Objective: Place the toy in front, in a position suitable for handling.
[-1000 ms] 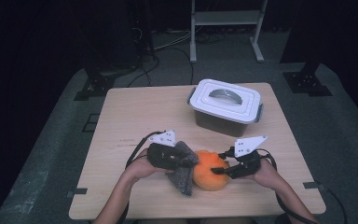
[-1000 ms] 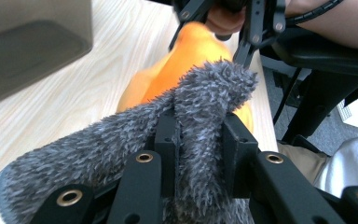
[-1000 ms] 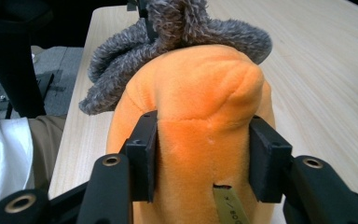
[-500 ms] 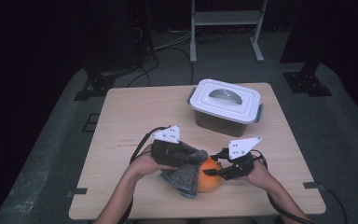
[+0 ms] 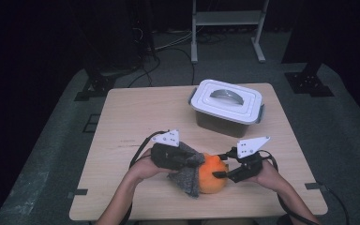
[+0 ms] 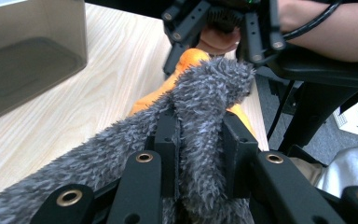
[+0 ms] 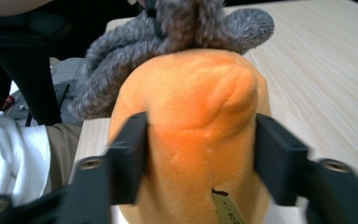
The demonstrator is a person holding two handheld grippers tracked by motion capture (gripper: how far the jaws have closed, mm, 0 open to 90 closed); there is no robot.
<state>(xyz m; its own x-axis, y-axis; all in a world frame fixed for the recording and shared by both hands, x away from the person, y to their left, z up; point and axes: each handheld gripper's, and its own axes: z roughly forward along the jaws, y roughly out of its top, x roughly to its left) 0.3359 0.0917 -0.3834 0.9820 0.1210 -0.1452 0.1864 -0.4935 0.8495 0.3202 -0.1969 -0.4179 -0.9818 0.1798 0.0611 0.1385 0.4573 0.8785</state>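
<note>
A dark room surrounds the wooden tabletop point(image 5: 136, 117). Near its front edge, the left claw point(image 5: 187, 160) is clenched on the grey furry cloth point(image 5: 186, 176), draped against the orange plush toy point(image 5: 212, 173). The right claw point(image 5: 217, 175) has just been opening; its jaws flank the toy loosely, probably regripping. A lidded box point(image 5: 227, 106) sits toward the back right.
</note>
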